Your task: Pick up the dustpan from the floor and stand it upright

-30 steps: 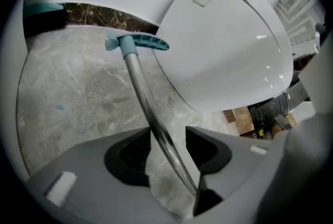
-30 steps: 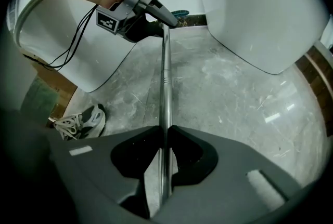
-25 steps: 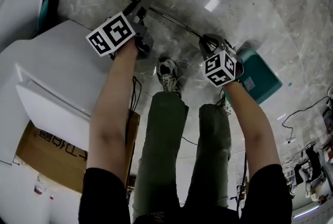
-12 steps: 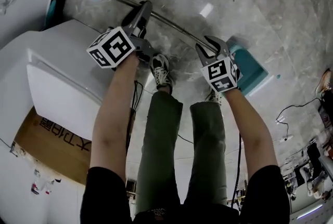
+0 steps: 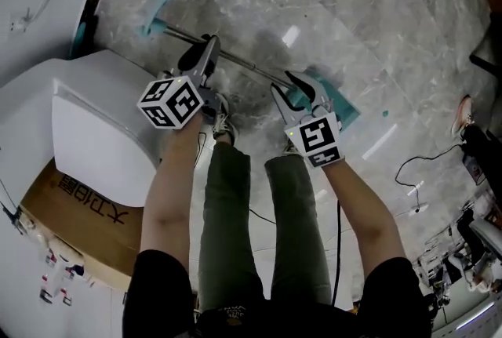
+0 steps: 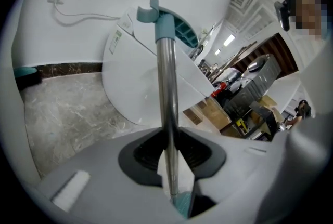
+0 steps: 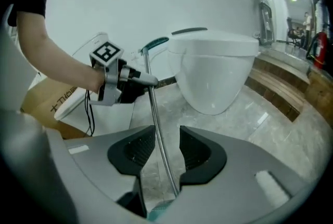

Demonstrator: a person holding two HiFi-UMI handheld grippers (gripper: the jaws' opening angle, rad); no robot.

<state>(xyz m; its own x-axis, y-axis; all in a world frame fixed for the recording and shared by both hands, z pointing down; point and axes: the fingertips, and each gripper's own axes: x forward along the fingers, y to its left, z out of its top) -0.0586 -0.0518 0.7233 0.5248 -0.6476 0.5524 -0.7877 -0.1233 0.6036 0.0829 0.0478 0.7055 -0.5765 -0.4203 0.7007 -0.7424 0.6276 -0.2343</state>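
Low over the marble floor (image 5: pixel 369 7), just ahead of the person's shoes, the dustpan (image 5: pixel 343 103) is held by its metal handle (image 5: pixel 243 64), which slants rather than stands. Whether the teal pan touches the floor I cannot tell. The left gripper (image 5: pixel 202 54) has just been closing and clamps the handle's upper part. The right gripper (image 5: pixel 291 85), lower by the pan, has just been opening, and the handle runs loose between its wide jaws. Lifting looks begun; standing it upright remains.
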